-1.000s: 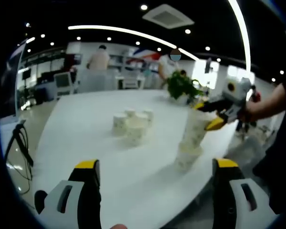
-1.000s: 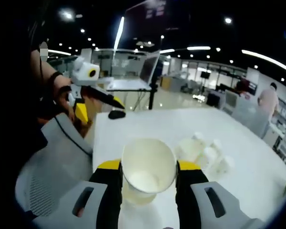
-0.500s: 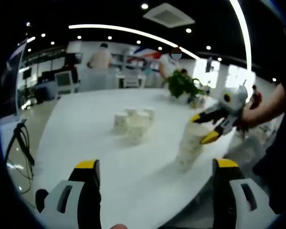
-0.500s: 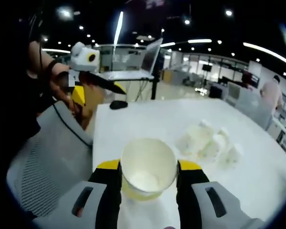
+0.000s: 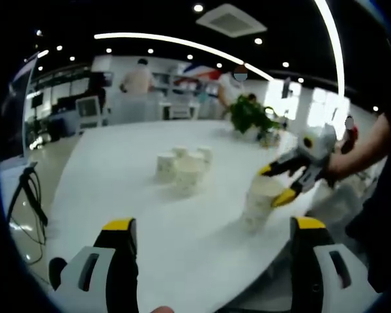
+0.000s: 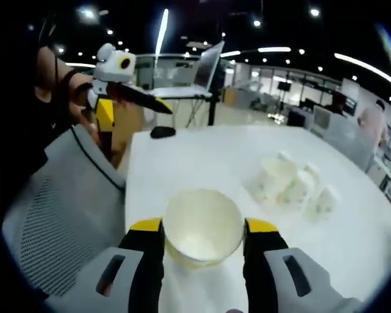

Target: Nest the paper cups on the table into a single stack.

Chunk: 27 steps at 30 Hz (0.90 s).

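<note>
Bright showroom ceiling lights over a big white table [image 5: 117, 189], and we're right at the near edge of it. Our right gripper [image 6: 202, 236] has its yellow-tipped jaws pinched on the rim of a paper cup [image 6: 202, 227], mouth up, and in the left gripper view that same cup sits atop the short stack [image 5: 259, 205] standing upright near the table's right edge, with the right gripper [image 5: 278, 183] clamped around its top. It looks seated, or very nearly so; we judge the nesting of this one about done.

Our left gripper [image 5: 212, 231] hangs with its jaws spread wide, holding nothing, low at the near edge.

Now the bit that matters: the loose cups [image 5: 182, 169] cluster toward the middle of the table, farther in and to the left of the stack. From the right gripper view they lie ahead and to the right [image 6: 293, 186], well apart from the cup we hold. They seem to stand upright, though blur makes that uncertain. Our left gripper looks squarely at them, so we reckon it's the better placed to fetch the next one
</note>
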### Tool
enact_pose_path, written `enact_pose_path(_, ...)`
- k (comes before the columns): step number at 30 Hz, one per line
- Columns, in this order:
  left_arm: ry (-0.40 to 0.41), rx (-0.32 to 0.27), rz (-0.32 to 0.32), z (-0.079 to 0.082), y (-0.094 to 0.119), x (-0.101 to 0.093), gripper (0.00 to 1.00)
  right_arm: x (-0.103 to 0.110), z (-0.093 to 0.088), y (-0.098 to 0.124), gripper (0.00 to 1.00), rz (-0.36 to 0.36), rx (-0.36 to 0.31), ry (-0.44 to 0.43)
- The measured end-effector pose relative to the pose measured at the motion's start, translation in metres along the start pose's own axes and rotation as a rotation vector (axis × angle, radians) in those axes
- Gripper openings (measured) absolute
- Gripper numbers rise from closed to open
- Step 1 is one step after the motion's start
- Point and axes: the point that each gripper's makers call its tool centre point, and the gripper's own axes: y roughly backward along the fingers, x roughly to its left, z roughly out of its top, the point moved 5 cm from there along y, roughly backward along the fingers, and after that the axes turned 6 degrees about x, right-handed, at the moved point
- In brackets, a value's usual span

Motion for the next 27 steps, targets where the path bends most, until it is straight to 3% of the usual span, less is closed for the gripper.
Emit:
enact_pose_path(11,0.005,-0.005,0.002,-0.001,0.0,0.002,0.97,0.0,-0.007,-0.002,0.48,0.001,0.024,0.03)
enact_pose_path(16,0.008,-0.007,0.004,-0.001,0.001,0.002,0.97,0.0,-0.01,-0.005,0.61,-0.013,0.023,0.01)
enact_pose_path(27,0.007,-0.013,0.007,0.0,0.002,0.001,0.97,0.001,-0.009,-0.004,0.61,-0.013,0.023,0.0)
